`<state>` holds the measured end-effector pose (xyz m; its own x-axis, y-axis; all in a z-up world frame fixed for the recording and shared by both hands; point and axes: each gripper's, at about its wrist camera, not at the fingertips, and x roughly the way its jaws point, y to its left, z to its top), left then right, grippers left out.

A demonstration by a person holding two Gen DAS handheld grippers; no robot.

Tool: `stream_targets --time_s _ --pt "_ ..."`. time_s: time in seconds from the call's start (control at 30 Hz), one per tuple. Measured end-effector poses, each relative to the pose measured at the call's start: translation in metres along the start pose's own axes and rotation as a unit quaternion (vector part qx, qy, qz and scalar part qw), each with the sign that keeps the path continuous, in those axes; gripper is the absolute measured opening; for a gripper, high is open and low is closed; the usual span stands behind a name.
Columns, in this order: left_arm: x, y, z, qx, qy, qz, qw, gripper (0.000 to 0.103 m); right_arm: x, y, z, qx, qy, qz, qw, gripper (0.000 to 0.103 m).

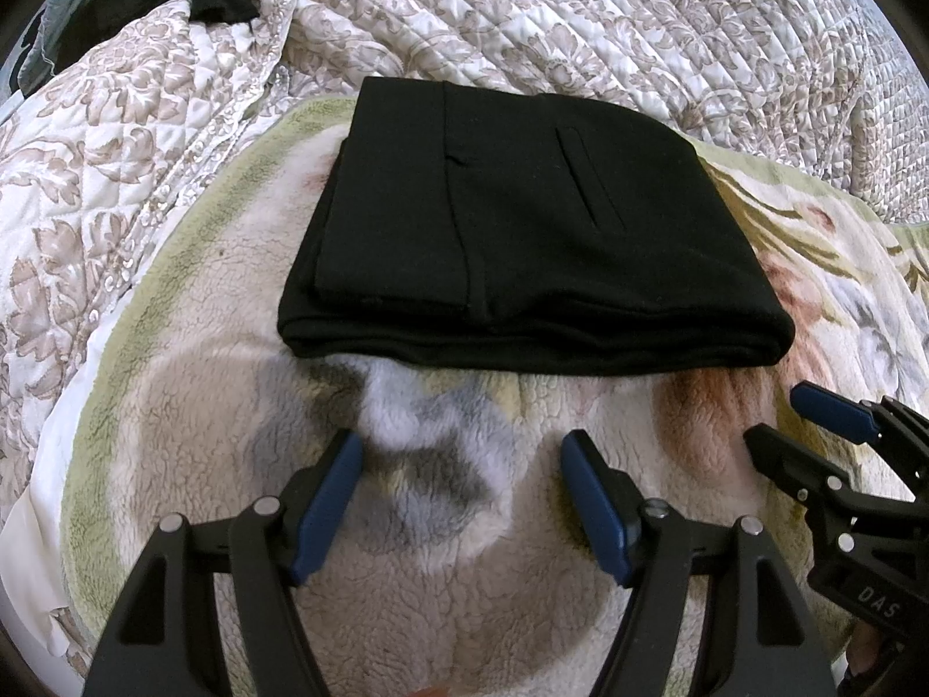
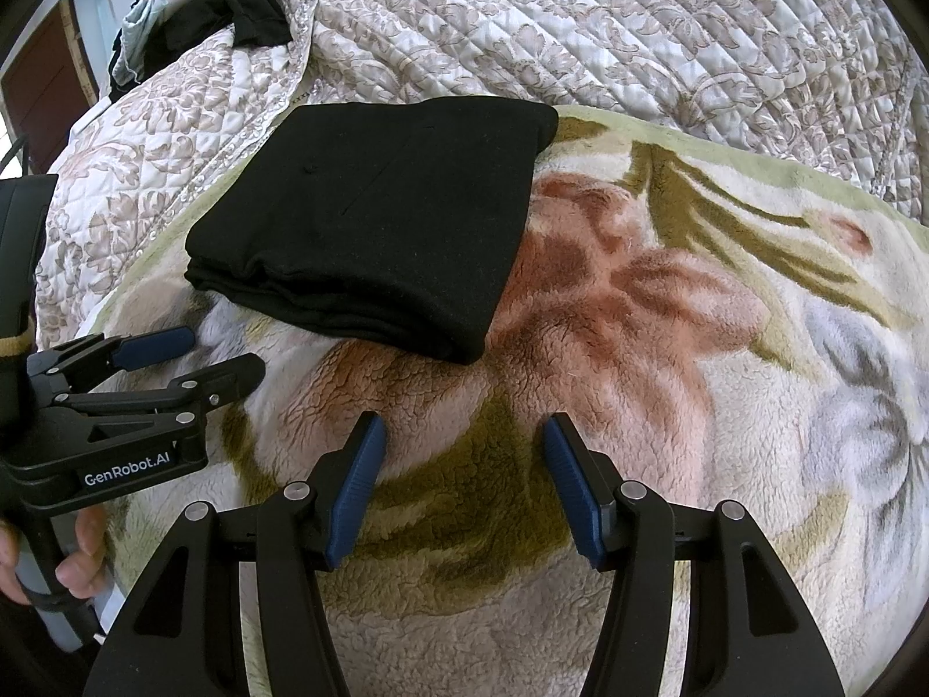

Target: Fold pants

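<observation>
The black pants (image 1: 522, 232) lie folded into a compact stack on a fleece floral blanket (image 1: 418, 523); they also show in the right wrist view (image 2: 371, 226). My left gripper (image 1: 461, 447) is open and empty, just short of the stack's near edge. My right gripper (image 2: 461, 430) is open and empty, over the blanket to the right of the stack. The right gripper (image 1: 784, 415) shows at the right edge of the left wrist view. The left gripper (image 2: 223, 354) shows at the left of the right wrist view, held in a hand.
A quilted floral bedspread (image 1: 580, 17) covers the bed beyond and left of the blanket. Dark clothing (image 2: 249, 11) lies bunched at the far left corner of the bed. A doorway and wall show at the far left (image 2: 35, 81).
</observation>
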<state>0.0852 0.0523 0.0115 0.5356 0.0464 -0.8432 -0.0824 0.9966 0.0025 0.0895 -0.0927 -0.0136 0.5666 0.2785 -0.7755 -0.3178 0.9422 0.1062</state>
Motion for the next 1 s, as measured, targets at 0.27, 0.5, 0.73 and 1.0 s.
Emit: stream_targets --time_s 0.27,0.5,0.73,1.0 --pt "0.0002 -0.0003 -0.0019 0.002 0.0 0.0 1.0 0.074 -0.0001 0.0 0.0 0.0 0.0 0.0 1.0 0.058" --pt "0.0007 0.0008 -0.0015 0.001 -0.001 -0.003 1.0 0.074 -0.0001 -0.0003 0.0001 -0.001 0.0 -0.001 1.0 0.058" --pt "0.0004 0.0014 -0.0008 -0.005 0.002 -0.006 1.0 0.074 0.0002 0.0004 -0.0004 -0.001 0.0 -0.001 1.0 0.058" --pt "0.0003 0.0017 -0.0006 -0.004 -0.002 -0.004 1.0 0.076 0.0003 0.0005 -0.0005 -0.001 0.0 -0.001 1.0 0.058"
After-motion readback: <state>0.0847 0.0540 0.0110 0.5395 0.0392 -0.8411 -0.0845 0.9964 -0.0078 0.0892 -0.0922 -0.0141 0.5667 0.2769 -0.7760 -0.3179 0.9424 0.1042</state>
